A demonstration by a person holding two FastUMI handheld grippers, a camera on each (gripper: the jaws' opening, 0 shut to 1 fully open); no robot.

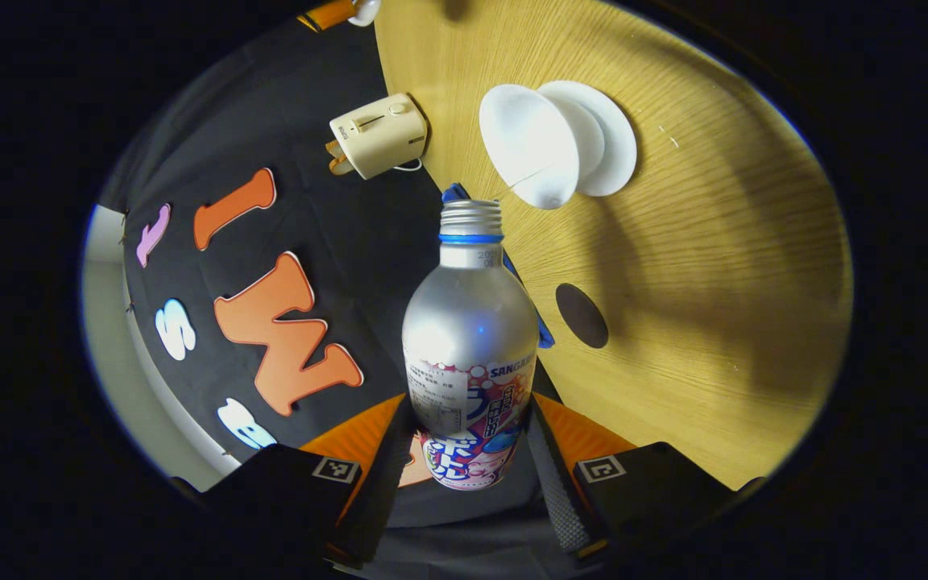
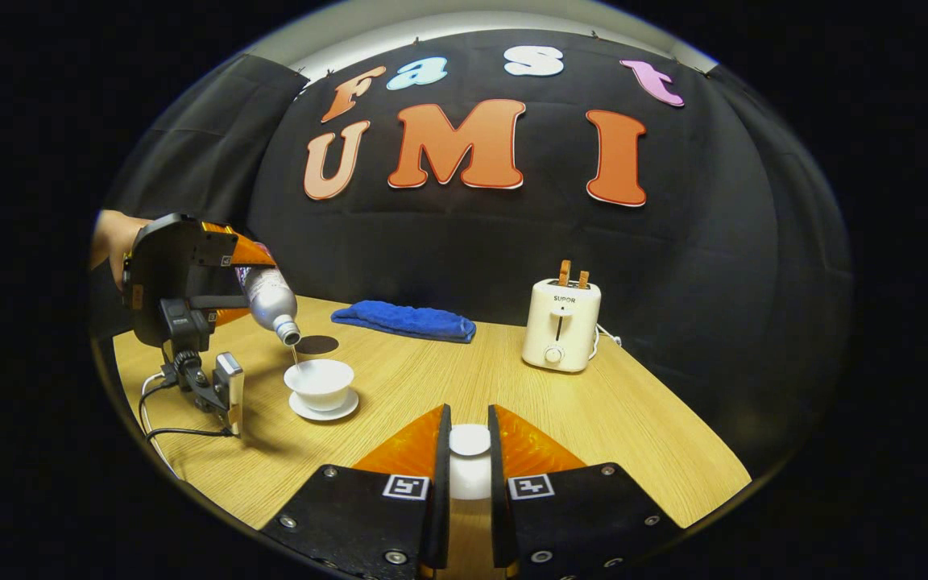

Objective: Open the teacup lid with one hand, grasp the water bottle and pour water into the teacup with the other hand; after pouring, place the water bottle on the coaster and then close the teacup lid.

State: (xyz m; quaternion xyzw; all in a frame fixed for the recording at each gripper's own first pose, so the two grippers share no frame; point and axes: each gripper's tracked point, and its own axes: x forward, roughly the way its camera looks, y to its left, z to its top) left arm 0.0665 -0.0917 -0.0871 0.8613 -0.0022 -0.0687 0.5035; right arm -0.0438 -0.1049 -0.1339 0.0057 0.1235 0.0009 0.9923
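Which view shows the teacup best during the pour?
The right gripper view: the teacup sits upright on its saucer, side-on, with the water bottle tipped over it. The left gripper view shows the teacup rotated and further off, behind the bottle's neck.

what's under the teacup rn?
A white saucer sits under the teacup, its rim showing all round in the right gripper view. The cup covers the saucer's centre. The water bottle pours from above.
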